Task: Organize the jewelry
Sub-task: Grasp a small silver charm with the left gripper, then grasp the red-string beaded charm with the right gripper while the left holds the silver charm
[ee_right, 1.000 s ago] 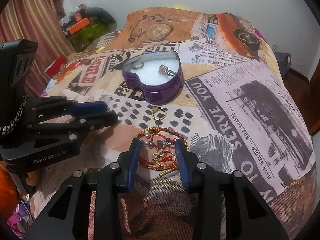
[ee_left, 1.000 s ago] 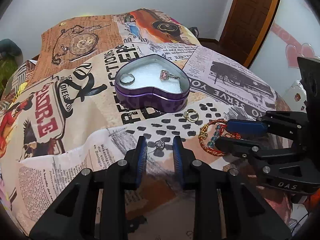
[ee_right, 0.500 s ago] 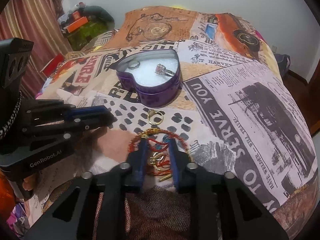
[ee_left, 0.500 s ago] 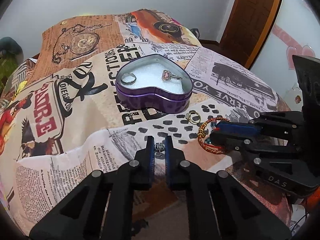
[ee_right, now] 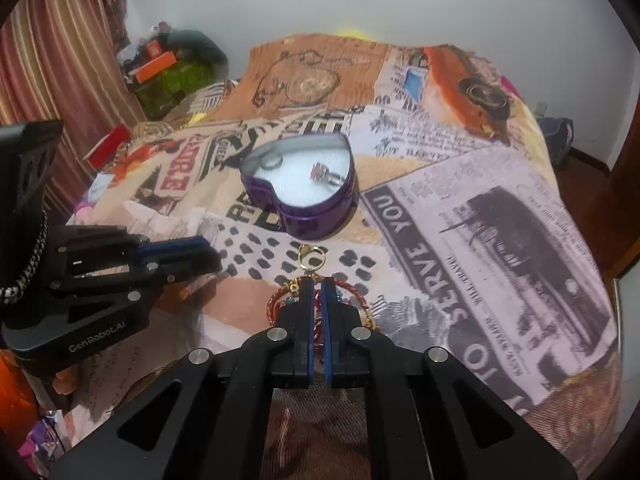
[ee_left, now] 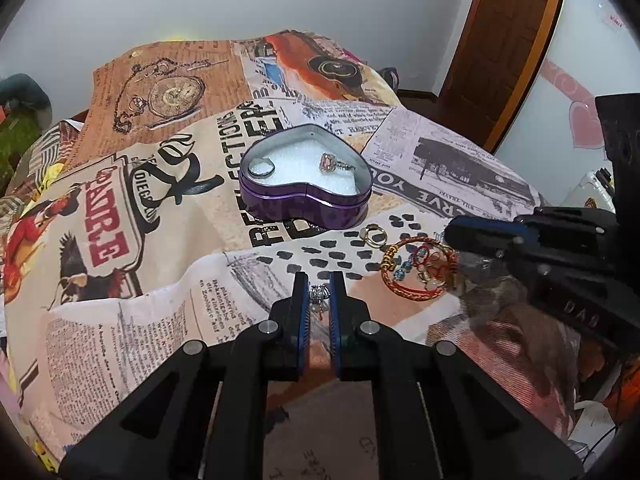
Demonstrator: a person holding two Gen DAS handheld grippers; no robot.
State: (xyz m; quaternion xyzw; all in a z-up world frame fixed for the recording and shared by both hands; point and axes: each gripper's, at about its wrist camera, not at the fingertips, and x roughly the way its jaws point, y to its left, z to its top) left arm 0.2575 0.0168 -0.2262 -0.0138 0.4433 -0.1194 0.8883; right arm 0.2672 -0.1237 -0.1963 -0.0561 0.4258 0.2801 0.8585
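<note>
Both grippers show narrower jaw gaps than one second ago. The left gripper [ee_left: 319,294], previously wide open around the small silver ring [ee_left: 319,292], now has its pads closed against that ring. The right gripper [ee_right: 317,296], previously open over the red and gold bracelet [ee_left: 416,268], is now pinched on the bracelet's inner strands.

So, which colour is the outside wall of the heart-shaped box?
Purple, on the heart-shaped box; the left wrist view shows it best.
</note>
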